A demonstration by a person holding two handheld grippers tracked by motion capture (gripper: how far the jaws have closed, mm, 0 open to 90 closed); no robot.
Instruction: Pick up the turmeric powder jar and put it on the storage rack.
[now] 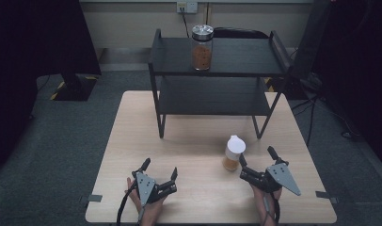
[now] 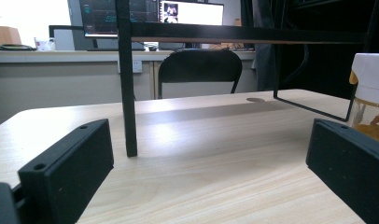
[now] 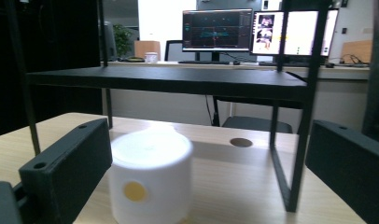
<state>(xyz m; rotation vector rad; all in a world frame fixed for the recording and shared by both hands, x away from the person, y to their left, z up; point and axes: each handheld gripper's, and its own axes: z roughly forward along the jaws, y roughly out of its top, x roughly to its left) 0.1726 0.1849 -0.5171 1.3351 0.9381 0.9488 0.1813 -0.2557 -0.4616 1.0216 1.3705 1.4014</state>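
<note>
- High view: your left tool [image 1: 159, 170] rests low over the near left part of the worktop [image 1: 123, 141], jaws spread with nothing between them.
- High view: your right tool [image 1: 256, 157] sits at the near right, jaws spread too, with its left jaw tip just beside the small white-capped jar [image 1: 233, 152]; whether they touch, you cannot tell from here.
- High view: that small jar stands upright on the worktop, in front of the black shelf rack [image 1: 217, 70]. A tall jar with a metal lid [image 1: 202, 47] stands on the rack's top shelf, well apart from both tools.
- Left gripper view: your left tool [image 2: 208, 158] is spread wide over bare worktop [image 2: 201, 177]. A rack leg [image 2: 127, 93] stands ahead on the left, and the small jar [image 2: 370, 100] shows at the right edge, beyond the right jaw.
- Right gripper view: your right tool [image 3: 208, 163] is spread wide, with the small jar's white cap [image 3: 150, 179] between the jaws, close against the left one and well clear of the right. The rack's lower shelf [image 3: 178, 81] runs across behind it.
</note>
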